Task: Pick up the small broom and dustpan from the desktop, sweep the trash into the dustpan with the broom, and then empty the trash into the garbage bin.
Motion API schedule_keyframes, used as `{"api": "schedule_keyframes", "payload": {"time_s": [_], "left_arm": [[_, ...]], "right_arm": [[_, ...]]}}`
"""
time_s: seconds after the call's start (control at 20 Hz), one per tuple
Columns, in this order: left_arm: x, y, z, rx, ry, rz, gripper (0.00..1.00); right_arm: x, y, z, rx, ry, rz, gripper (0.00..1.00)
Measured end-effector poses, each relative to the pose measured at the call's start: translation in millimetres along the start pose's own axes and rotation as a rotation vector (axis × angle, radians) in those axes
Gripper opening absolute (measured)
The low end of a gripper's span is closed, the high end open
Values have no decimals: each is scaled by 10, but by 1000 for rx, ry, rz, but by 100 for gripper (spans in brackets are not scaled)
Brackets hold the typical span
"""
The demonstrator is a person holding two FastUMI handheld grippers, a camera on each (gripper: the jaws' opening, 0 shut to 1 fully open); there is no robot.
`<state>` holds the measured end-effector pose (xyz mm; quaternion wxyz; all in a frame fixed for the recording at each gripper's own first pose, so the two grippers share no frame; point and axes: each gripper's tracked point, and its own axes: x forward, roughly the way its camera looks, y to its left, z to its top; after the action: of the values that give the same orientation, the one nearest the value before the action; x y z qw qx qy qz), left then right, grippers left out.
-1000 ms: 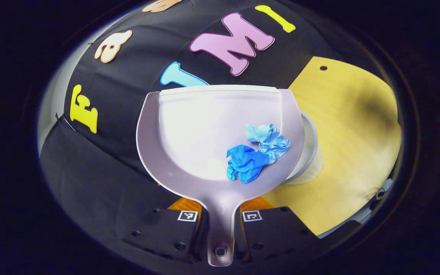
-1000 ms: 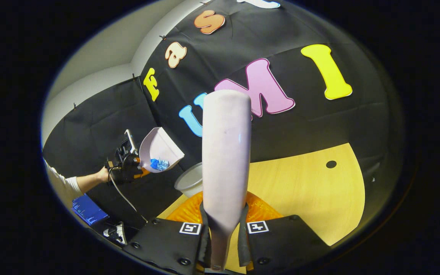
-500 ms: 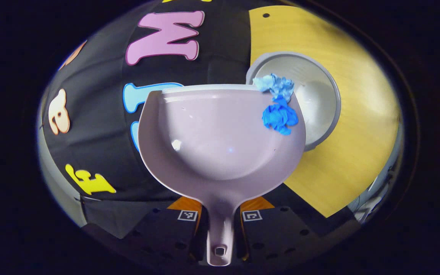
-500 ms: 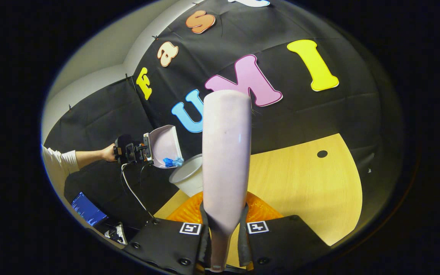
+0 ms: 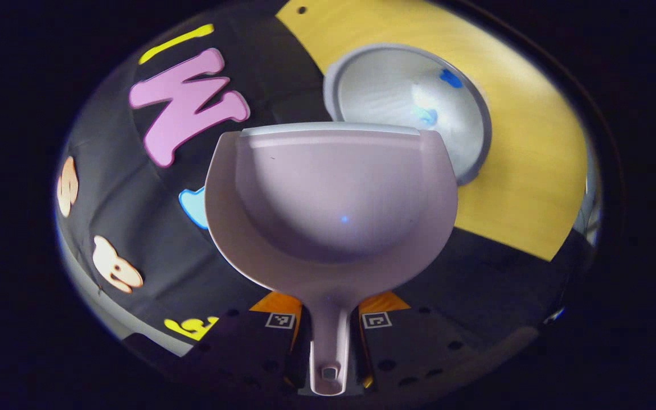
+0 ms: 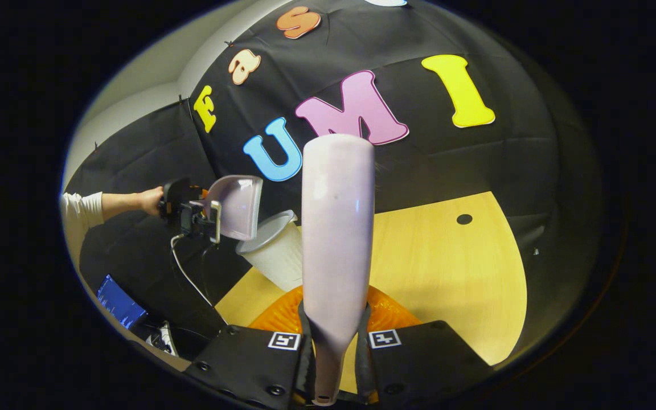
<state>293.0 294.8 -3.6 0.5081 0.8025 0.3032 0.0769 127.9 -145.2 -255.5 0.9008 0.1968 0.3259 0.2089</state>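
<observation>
left gripper view: the left tongs [image 5: 328, 341] are seen closed on the handle of the dustpan [image 5: 331, 199], one finger pressed on each side of it. the pan's bowl is turned toward the camera, and no trash lies in it. just beyond the pan's front lip, the garbage bin [image 5: 476, 148] is seen from above, standing on the table [image 5: 533, 171] at the edge nearest the black booth wall. two blue scraps of trash [image 5: 450, 78] are seen inside the bin, one darker near the far wall, one paler and blurred nearer the middle.

right gripper view: the right tongs [image 6: 333, 353] are seen closed on the neck of the broom [image 6: 336, 228], whose pale back rises upright and hides the bristles. left of the broom, the dustpan [image 6: 237, 208] is held tipped with its lip down over the mouth of the garbage bin [image 6: 274, 250], which appears tilted in this view. the left tongs [image 6: 188, 213] are held behind the pan by a hand [image 6: 148, 200] with a white sleeve. the bin stands at the table's [image 6: 447, 273] left end.
</observation>
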Motion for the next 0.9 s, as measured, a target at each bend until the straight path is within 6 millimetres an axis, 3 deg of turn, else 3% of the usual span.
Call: {"api": "schedule_keyframes", "payload": {"time_s": [0.1, 0.3, 0.4, 0.5, 0.6, 0.7, 0.9], "left_arm": [[-92, -119, 271, -291, -85, -52, 27], [-308, -86, 837, -738, -274, -156, 26], [-412, -185, 1252, -924, -326, -270, 26], [-675, -408, 1706, -1077, -365, -423, 26], [-854, -856, 2208, -1221, -357, -650, 24], [-1038, -1316, 2650, -1307, -324, -838, 26], [-1047, -2375, 3243, -1324, -145, -1064, 27]], "right_arm": [[30, 22, 130, -27, 3, -24, 29], [139, 58, 560, -80, -11, -104, 29], [201, 143, 757, -56, -23, -125, 29], [316, 121, 821, -37, -12, -182, 29], [443, -5, 655, 4, 61, -264, 29], [576, -155, 322, 32, 164, -335, 29], [852, -532, -761, 109, 455, -441, 29]]}}
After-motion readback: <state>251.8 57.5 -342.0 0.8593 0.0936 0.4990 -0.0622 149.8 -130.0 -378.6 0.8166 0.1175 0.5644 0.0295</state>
